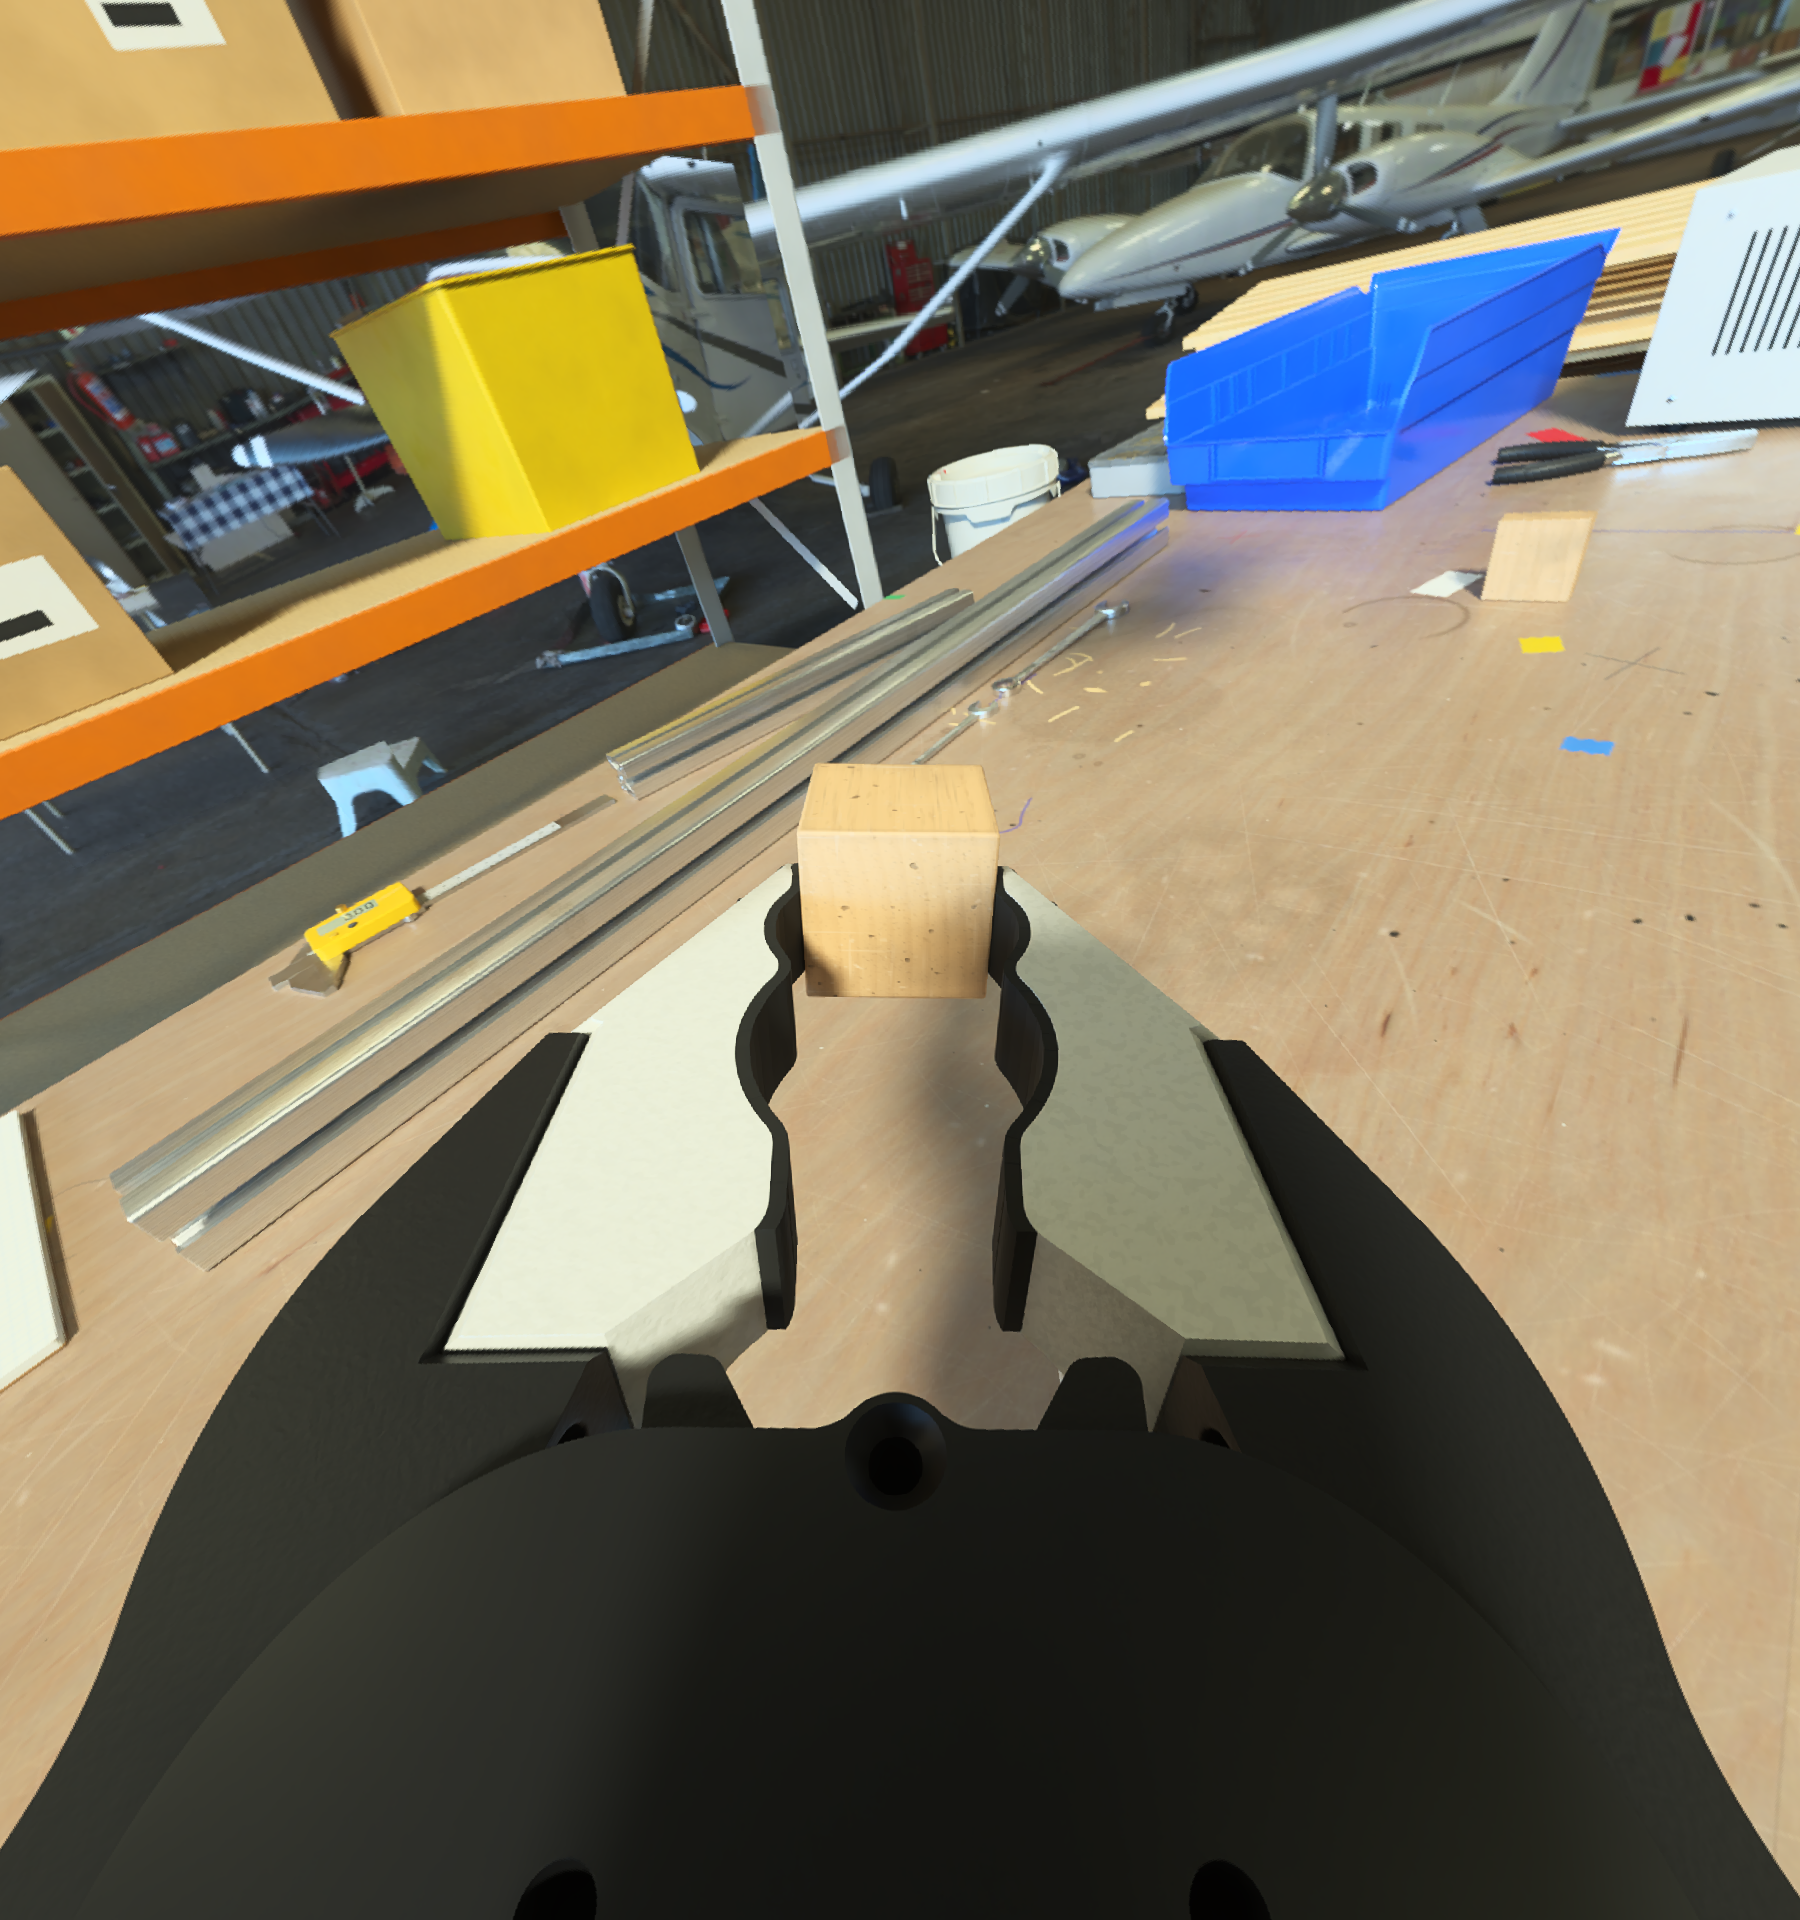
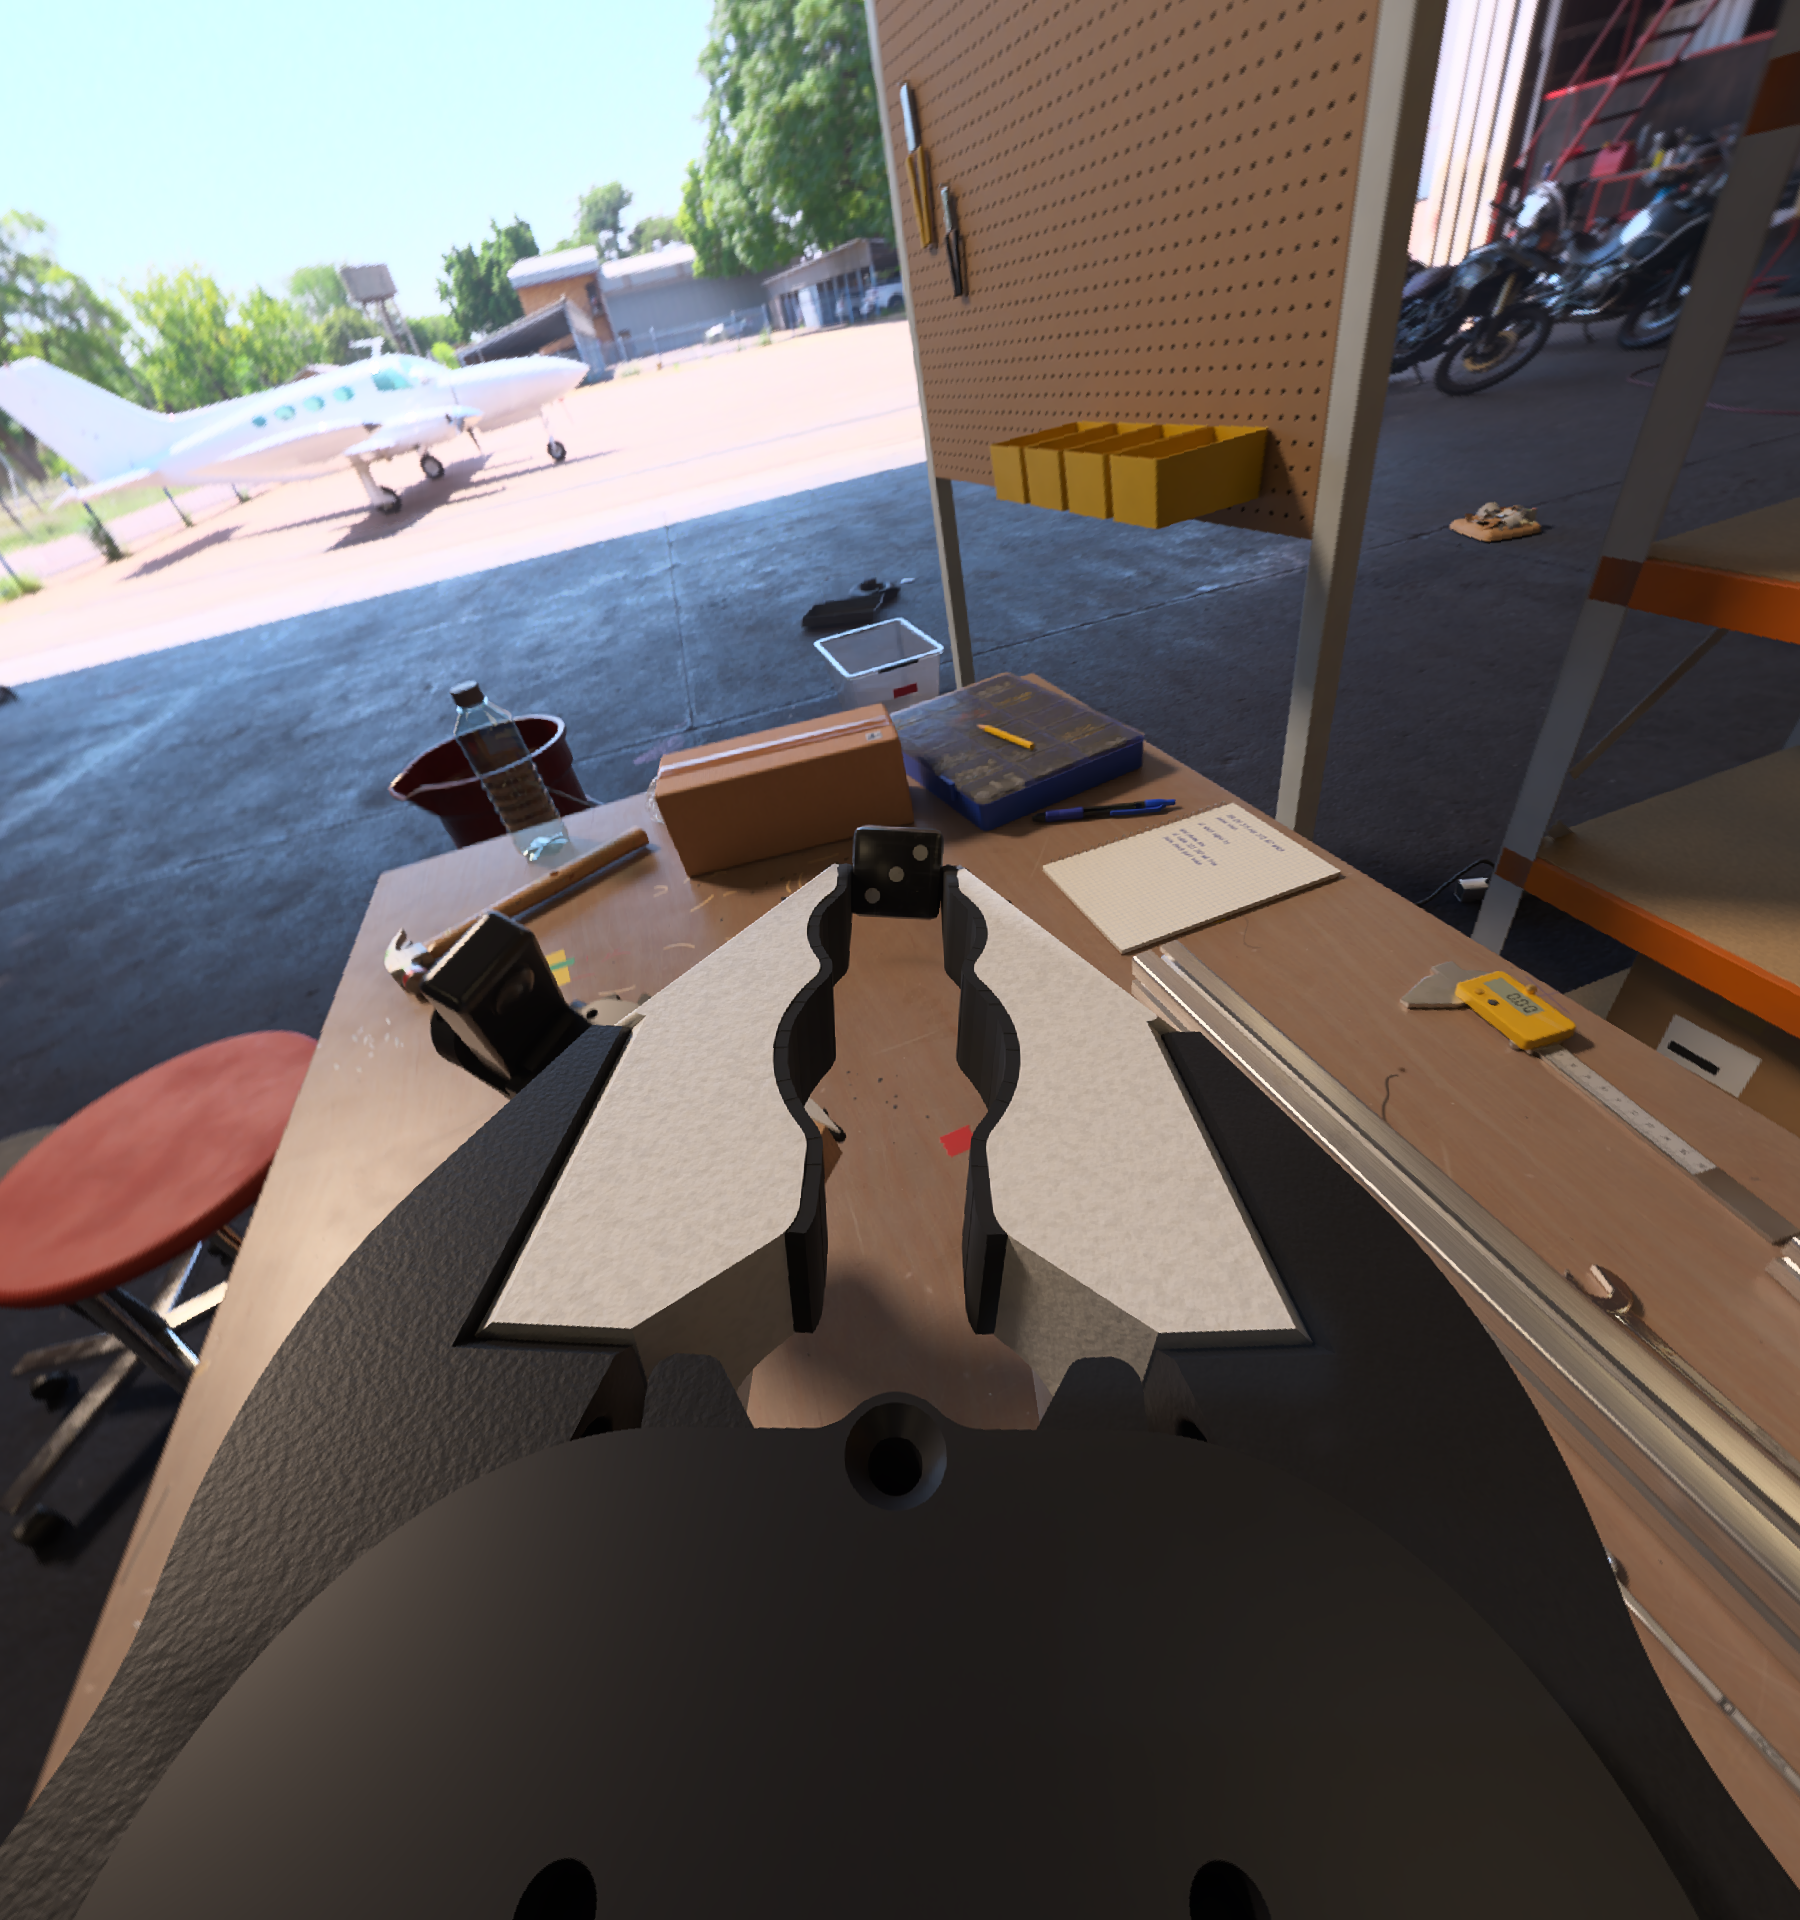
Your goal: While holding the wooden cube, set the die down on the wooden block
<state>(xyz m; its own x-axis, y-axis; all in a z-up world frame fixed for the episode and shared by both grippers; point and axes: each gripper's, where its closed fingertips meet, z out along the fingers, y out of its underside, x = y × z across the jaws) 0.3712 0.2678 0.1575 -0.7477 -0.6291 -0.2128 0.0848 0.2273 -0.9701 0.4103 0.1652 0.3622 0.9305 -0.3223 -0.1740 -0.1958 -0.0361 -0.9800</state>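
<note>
Pinching the wooden cube (image 1: 894,896), the left gripper (image 1: 896,914) faces the far-right wooden block (image 1: 1536,557); the right gripper (image 2: 897,896) clamps the die (image 2: 896,871).

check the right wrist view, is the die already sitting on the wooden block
No, the die is held off the bench between the right tool's fingertips.
</note>
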